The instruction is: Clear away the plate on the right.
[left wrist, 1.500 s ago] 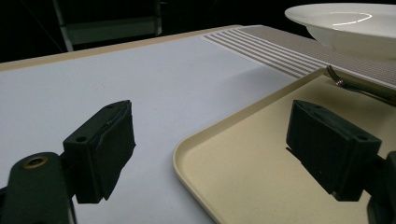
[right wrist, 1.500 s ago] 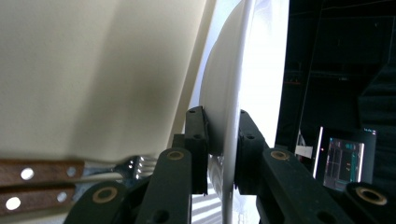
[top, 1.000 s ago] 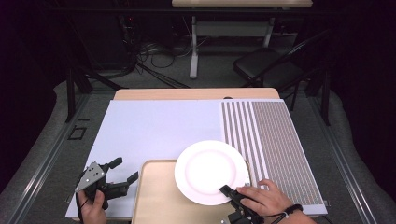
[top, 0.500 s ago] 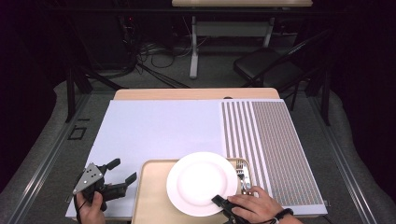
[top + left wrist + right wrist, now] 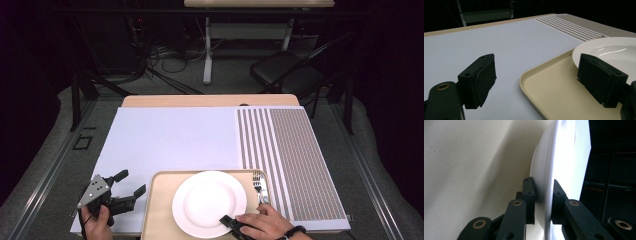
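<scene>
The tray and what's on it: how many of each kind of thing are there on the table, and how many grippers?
Trays: 1, beige
Plates: 1, white, on the tray
Forks: 1, on the tray beside the plate
Grippers: 2, the left gripper and the right gripper
Total: 5

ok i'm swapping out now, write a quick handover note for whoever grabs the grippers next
Right gripper: shut on the near rim of the white plate, one jaw above, one below.
Left gripper: open, holds nothing, at the left of the tray.
Plate sits over the middle of the beige tray; a fork lies on the tray at the plate's right.
Done: plate brought to the tray.
Left: probably let go of the plate.
</scene>
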